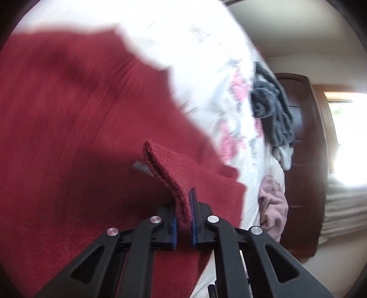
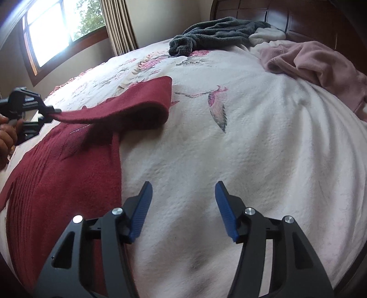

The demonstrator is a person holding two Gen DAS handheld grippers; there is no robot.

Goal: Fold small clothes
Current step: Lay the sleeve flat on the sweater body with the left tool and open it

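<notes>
Floral bedspread [image 2: 229, 149]; dark wooden headboard [image 2: 309, 20]; window [image 2: 57, 27] with beige curtain [image 2: 119, 25].

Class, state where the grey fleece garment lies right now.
In the right wrist view the grey fleece garment lies crumpled at the far end of the bed, against the wooden headboard, left of the pink garment.

The left gripper [image 1: 183, 215] has its 2 blue-padded jaws drawn close together, pinching a fold of red fabric [image 1: 169, 178] between them. In the right wrist view it sits far to the left, held in a person's hand [image 2: 6, 139]. The right gripper [image 2: 183, 185] points forward with its 2 jaws spread wide apart, nothing between them.
</notes>
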